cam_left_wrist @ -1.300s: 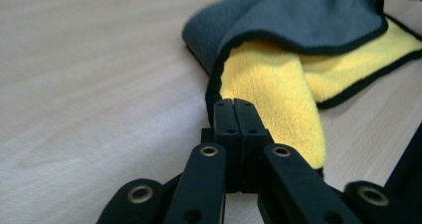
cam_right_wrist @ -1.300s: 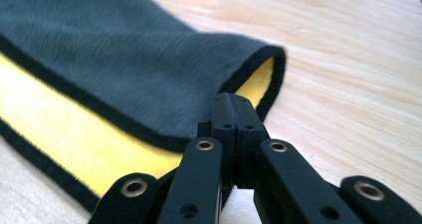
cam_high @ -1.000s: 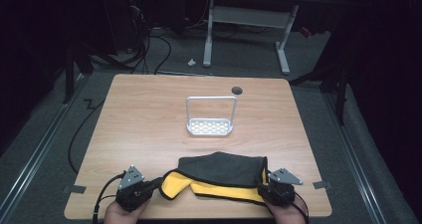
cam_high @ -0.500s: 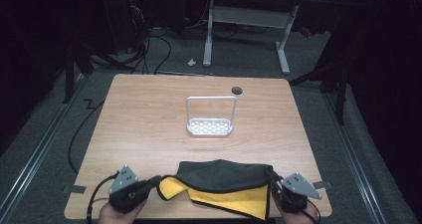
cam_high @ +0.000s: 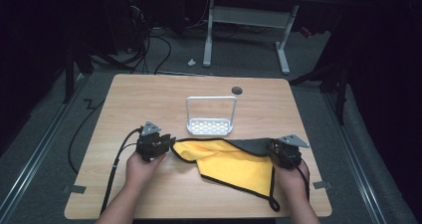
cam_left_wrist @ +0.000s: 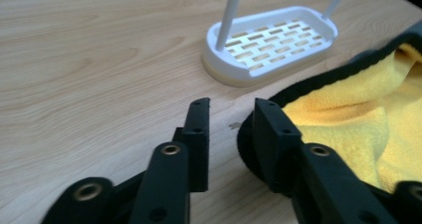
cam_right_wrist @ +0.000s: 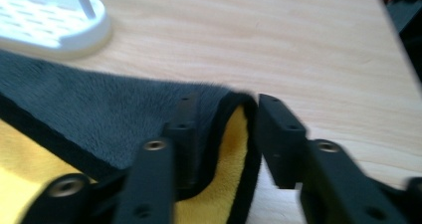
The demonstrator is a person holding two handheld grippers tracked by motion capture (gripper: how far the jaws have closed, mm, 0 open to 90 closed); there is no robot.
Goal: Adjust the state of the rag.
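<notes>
High view puts the cloth [cam_high: 234, 167] half-folded on the counter [cam_high: 149, 99] near the rack [cam_high: 210, 127], both tools having just been opening: left tool [cam_left_wrist: 230, 109] released beside its edge, right tool [cam_right_wrist: 224, 109] loose around a corner, folding unfinished.

It looked like a lab or test room set up for recording. A plain wood-grain surface [cam_high: 149, 99] stood alone on grey carpet [cam_high: 45, 149], ringed by darkness. Black cables [cam_high: 149, 45] snaked over the floor behind it, tape marks [cam_high: 73, 188] sat beside the surface, and a white-legged desk frame [cam_high: 246, 20] stood farther back.
</notes>
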